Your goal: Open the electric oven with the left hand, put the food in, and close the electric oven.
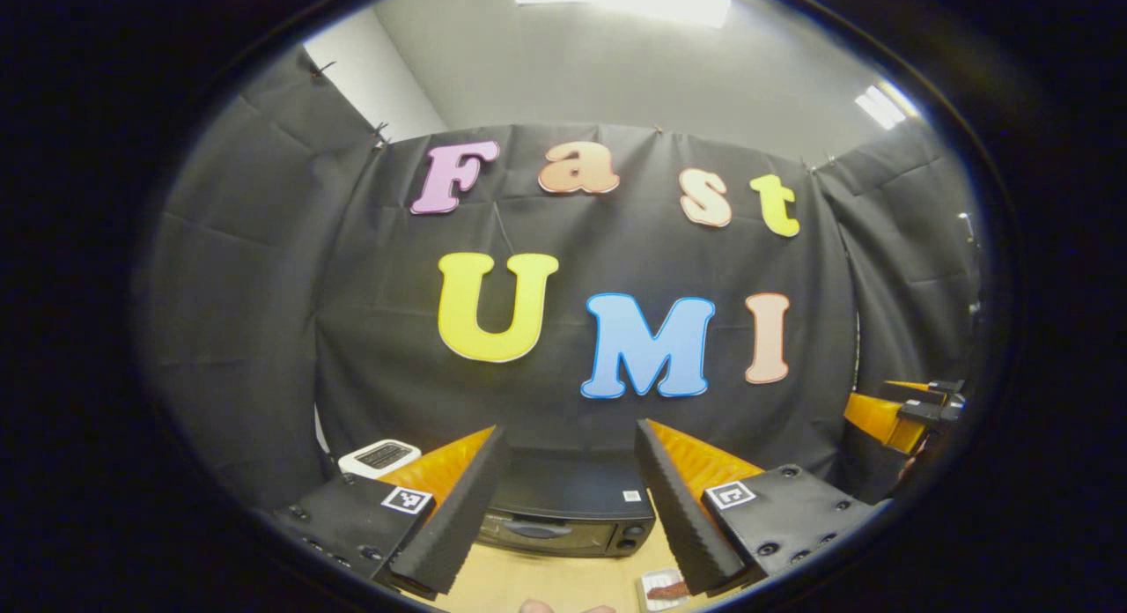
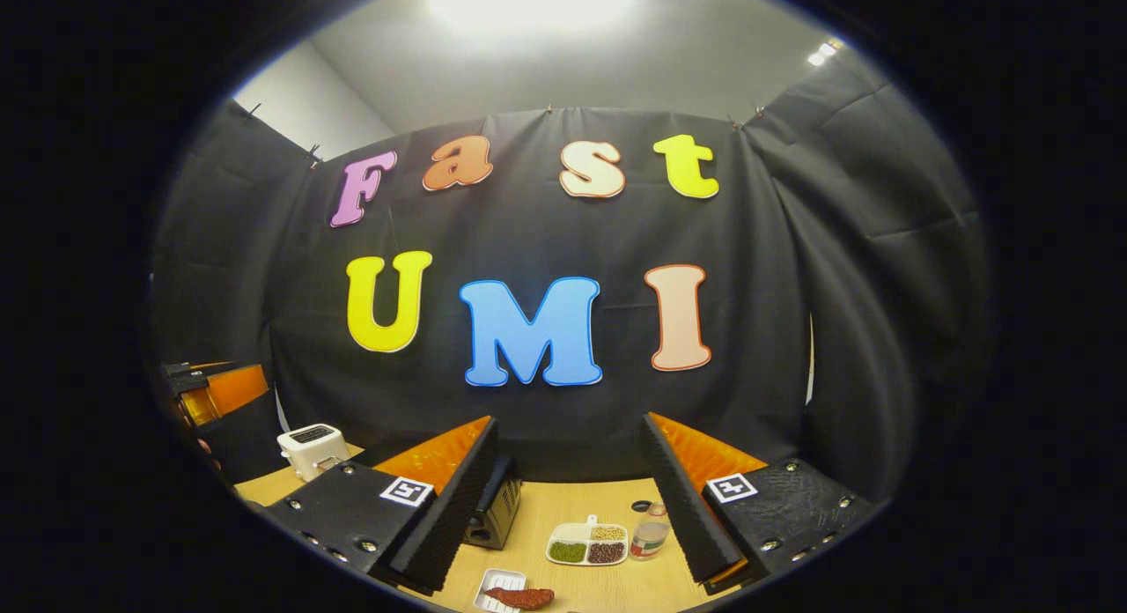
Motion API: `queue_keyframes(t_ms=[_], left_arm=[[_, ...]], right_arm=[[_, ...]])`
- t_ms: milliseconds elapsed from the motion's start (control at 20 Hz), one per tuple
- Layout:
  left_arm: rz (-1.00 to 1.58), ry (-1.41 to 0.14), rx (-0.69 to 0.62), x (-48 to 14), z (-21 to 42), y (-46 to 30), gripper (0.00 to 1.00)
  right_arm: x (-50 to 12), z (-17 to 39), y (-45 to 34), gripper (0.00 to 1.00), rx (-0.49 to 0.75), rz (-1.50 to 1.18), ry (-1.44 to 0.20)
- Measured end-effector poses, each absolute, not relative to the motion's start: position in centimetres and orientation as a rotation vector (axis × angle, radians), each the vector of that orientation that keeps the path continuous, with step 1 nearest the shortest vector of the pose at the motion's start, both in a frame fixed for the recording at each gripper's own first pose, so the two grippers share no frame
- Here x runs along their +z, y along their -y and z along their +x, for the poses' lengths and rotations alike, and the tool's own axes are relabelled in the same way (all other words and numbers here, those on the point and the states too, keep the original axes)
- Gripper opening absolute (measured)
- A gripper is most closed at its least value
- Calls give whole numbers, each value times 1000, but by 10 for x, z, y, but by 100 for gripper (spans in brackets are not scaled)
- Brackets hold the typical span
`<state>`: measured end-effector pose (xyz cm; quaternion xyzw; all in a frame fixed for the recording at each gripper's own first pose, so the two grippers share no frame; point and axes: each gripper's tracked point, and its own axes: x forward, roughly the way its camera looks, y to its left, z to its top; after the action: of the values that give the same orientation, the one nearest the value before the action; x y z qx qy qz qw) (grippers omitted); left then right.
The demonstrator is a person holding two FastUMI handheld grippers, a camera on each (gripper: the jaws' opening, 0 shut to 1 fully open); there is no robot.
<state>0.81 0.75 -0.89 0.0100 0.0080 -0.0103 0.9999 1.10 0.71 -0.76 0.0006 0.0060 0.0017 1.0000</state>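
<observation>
With the black box-shaped electric oven (image 1: 568,507) seen closed on the wooden table (image 1: 563,582) and the reddish food on its small white tray (image 2: 515,597) laid before it, the released left tool (image 1: 563,507) is best lowered squarely onto the door handle while the released right tool (image 2: 568,507) is held clear.

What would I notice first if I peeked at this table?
Probably the black electric oven, door shut, sitting at the back of the wooden table between the left gripper's open fingers. In the right gripper view, a reddish piece of food lies on a white tray near the front, with a white toaster at far left.
</observation>
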Motion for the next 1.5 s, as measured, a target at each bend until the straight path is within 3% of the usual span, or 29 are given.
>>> queue_keyframes(t_ms=[500, 800, 1150, 1200, 1500], left_arm=[[27, -88, -98, -50, 51, -19, 98], [13, -232, -112, -119, 88, -35, 100], [49, -381, -140, -204, 130, -44, 94], [57, -407, -144, -219, 135, -45, 100], [60, -523, -152, -283, 164, -48, 100]], right_arm=[[-18, 17, -24, 97, -61, 10, -21], [-32, 24, -25, 97, -99, -16, -41], [-56, 22, -13, 97, -156, -31, -98], [-58, 20, -10, 97, -166, -35, -108], [-63, 10, 7, 97, -230, -24, -129]])
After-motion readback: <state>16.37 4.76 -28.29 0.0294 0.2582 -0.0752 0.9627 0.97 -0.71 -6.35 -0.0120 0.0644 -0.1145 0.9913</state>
